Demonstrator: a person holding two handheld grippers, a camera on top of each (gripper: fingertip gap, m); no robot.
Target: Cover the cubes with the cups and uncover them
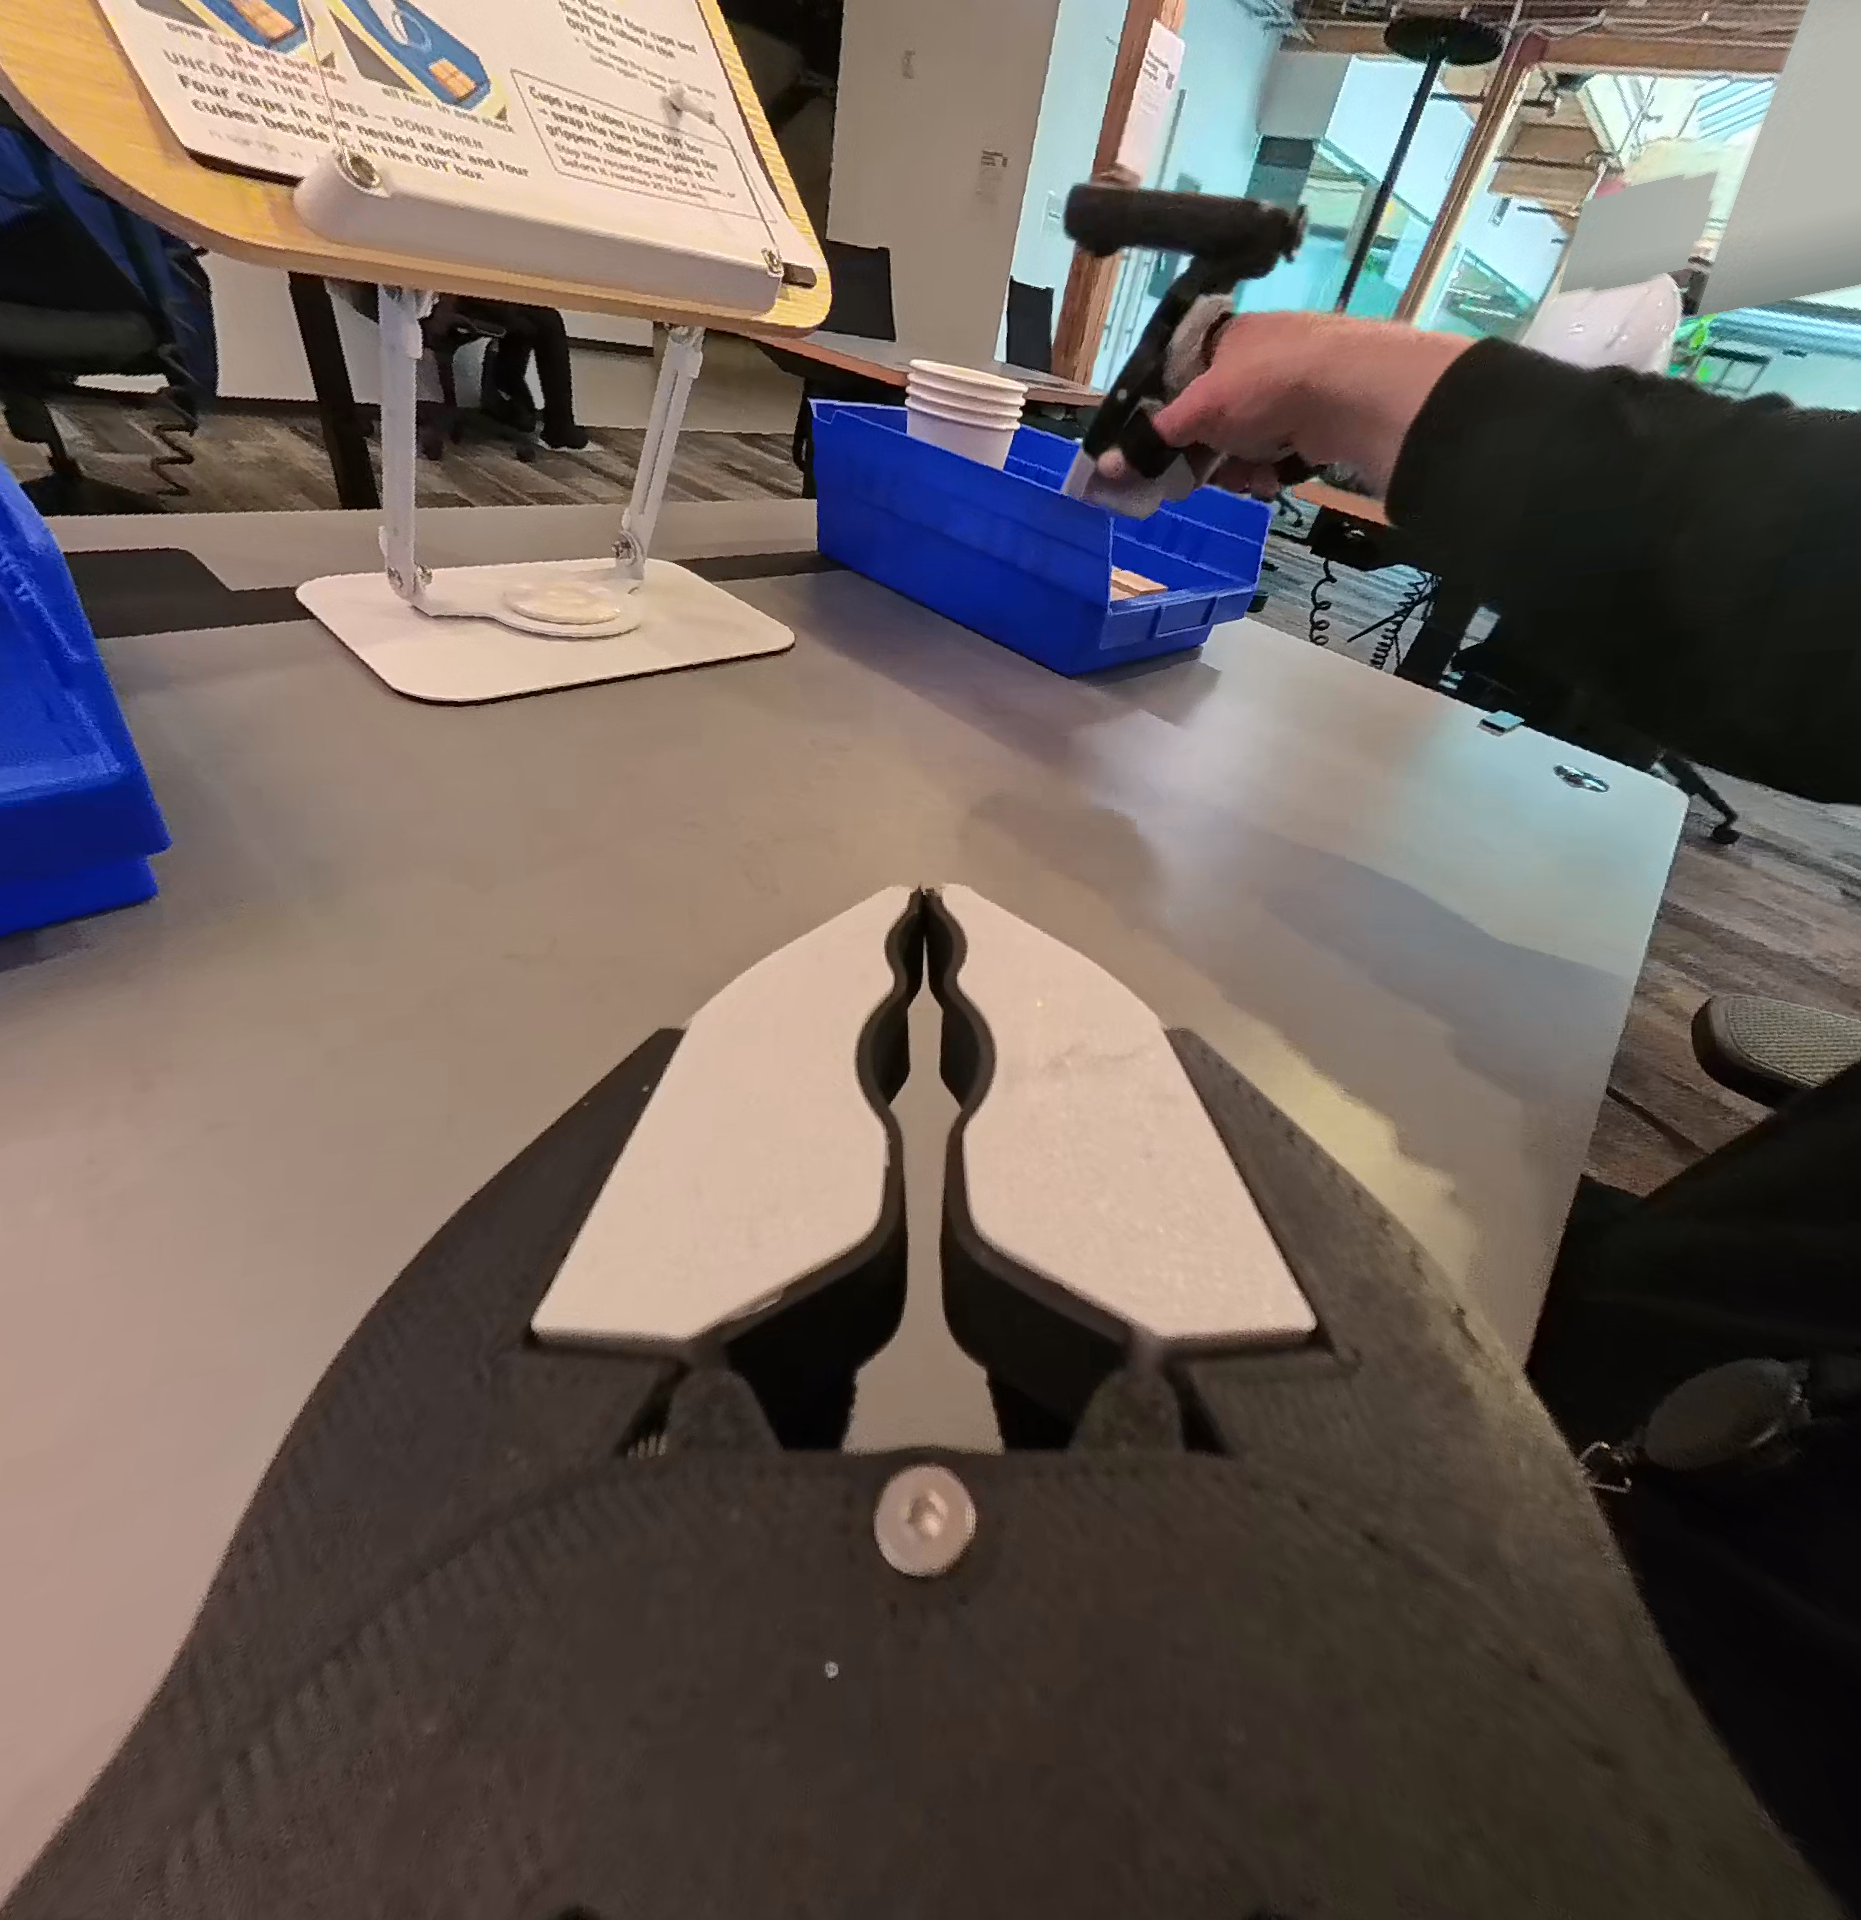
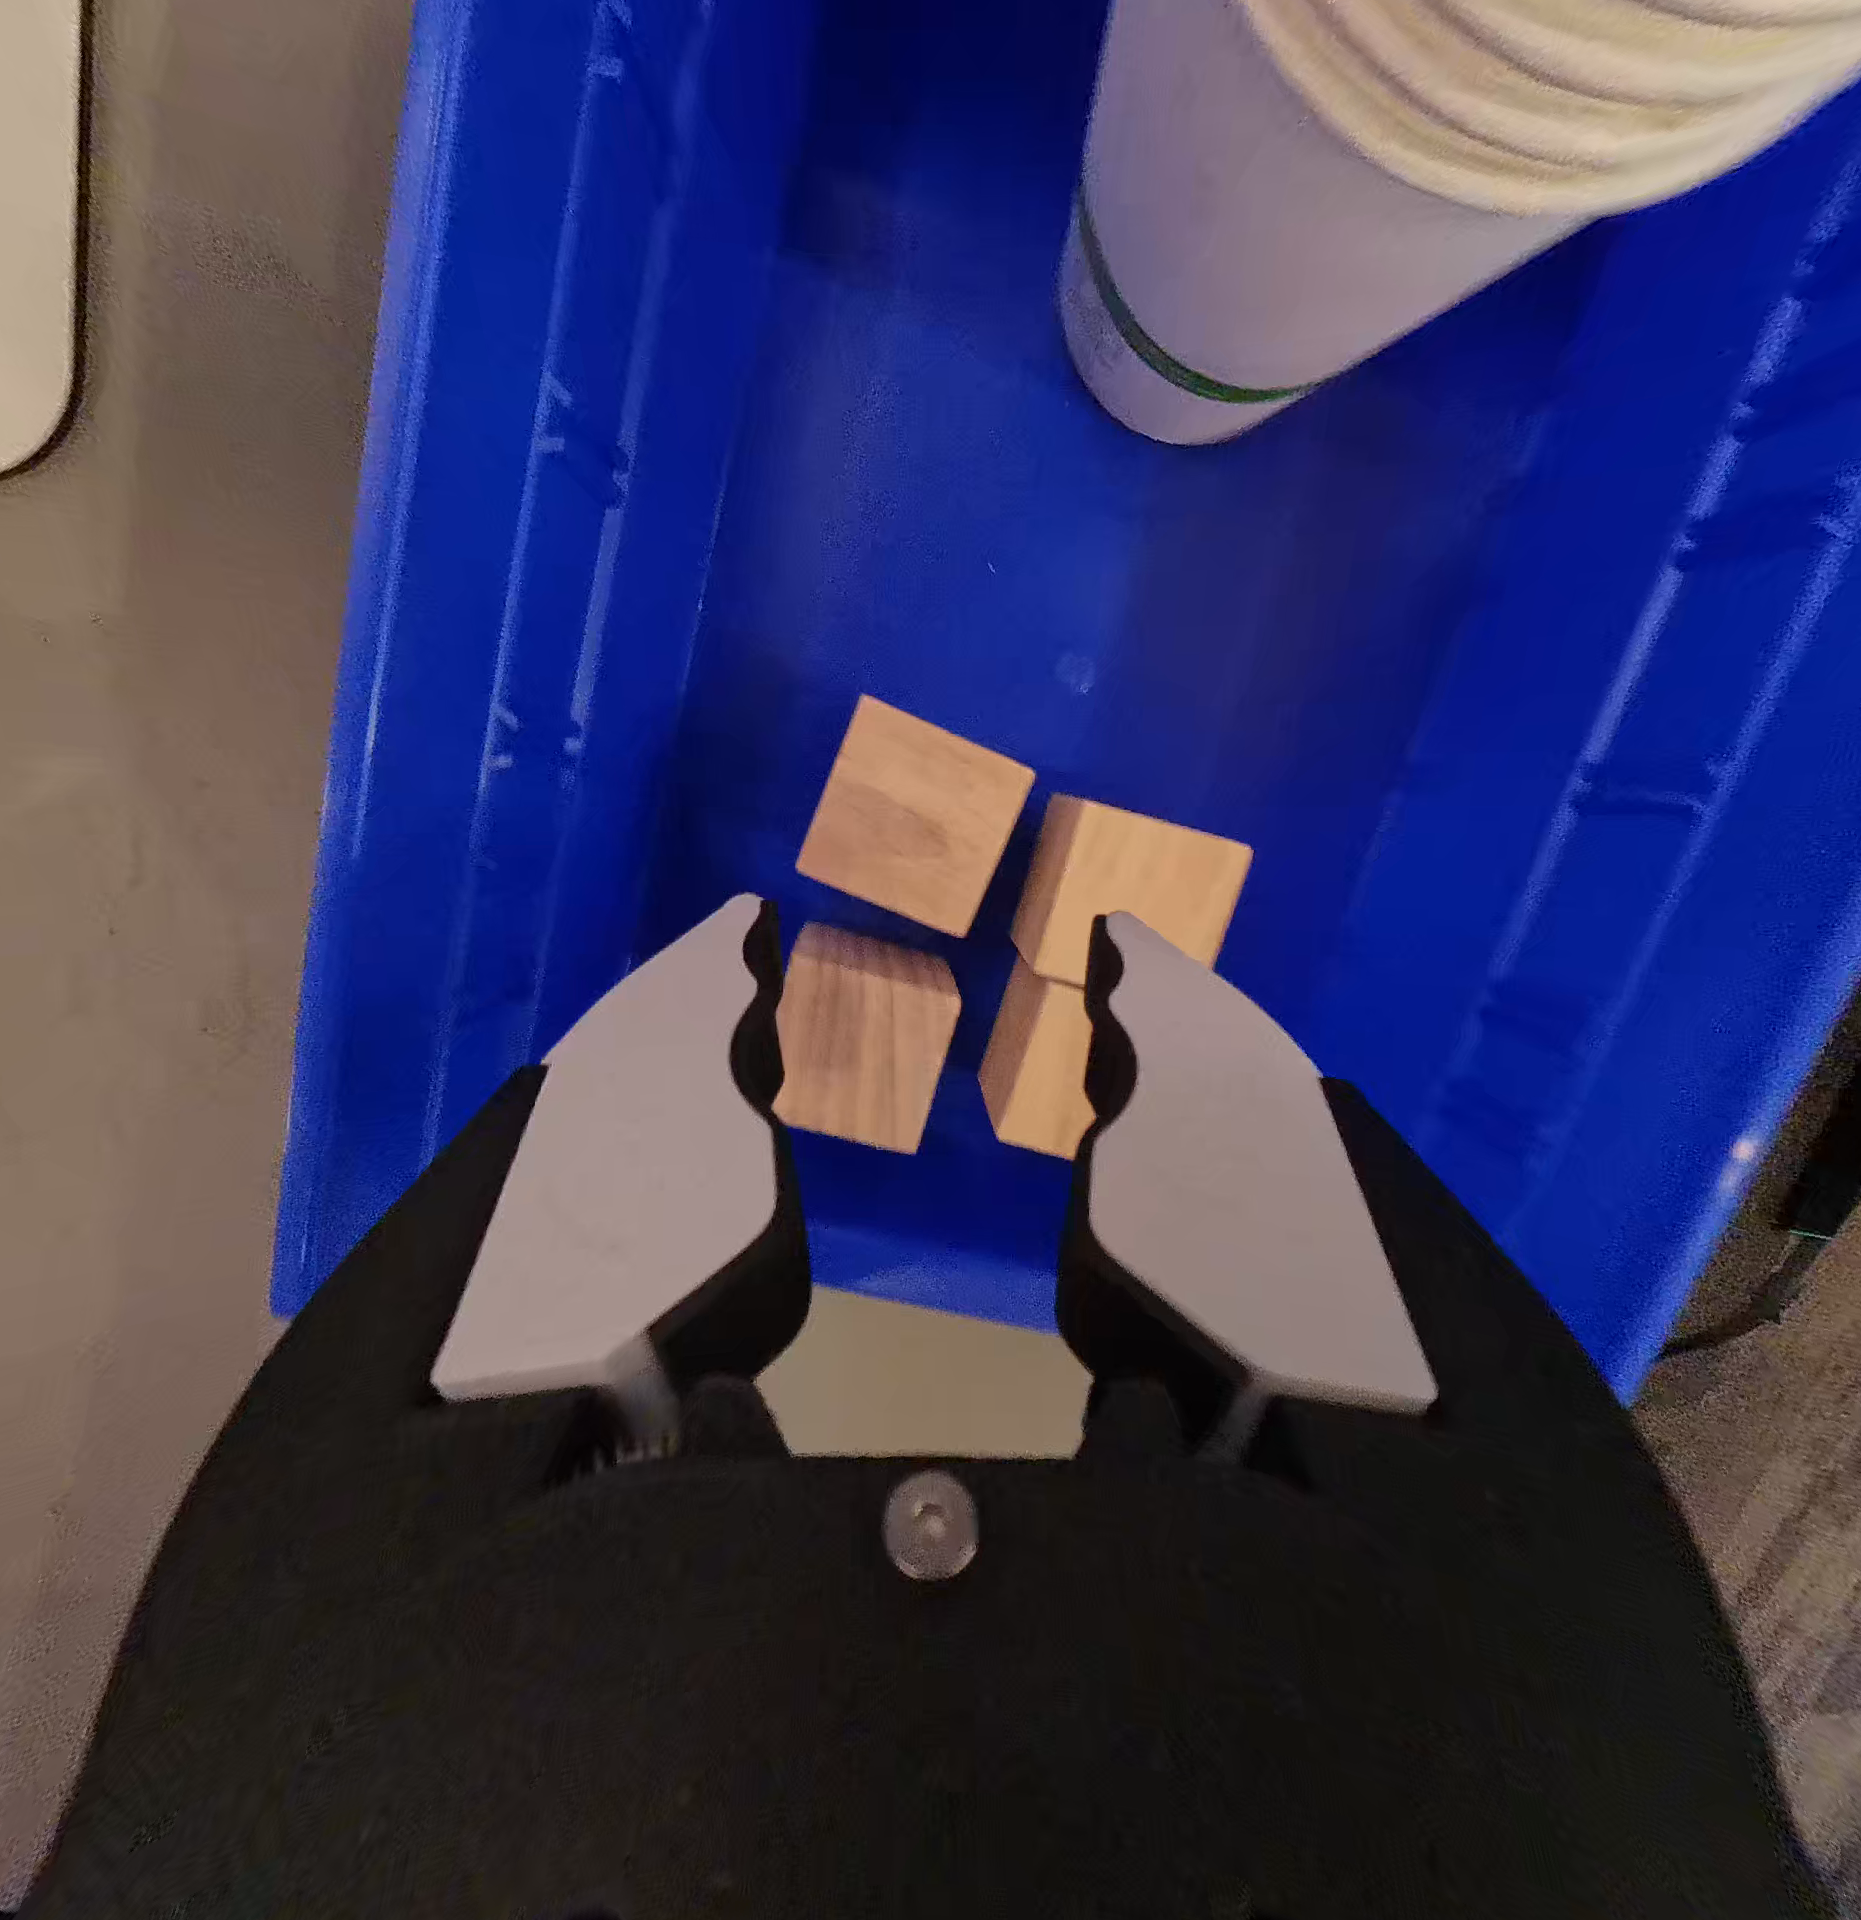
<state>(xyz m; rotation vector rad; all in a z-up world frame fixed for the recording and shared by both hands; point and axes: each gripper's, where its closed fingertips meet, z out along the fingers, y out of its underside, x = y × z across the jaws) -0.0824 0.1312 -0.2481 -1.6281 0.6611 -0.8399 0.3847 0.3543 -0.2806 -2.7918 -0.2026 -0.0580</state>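
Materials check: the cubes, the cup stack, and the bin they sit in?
Cubes: look like bare, unfinished wood; pale tan with visible grain streaks, matte.
Cup stack: probably paper; matte white walls, rolled rims nested together, a thin green line near the base.
Bin: moulded plastic by the look; uniform blue, slight sheen, ribbed walls.
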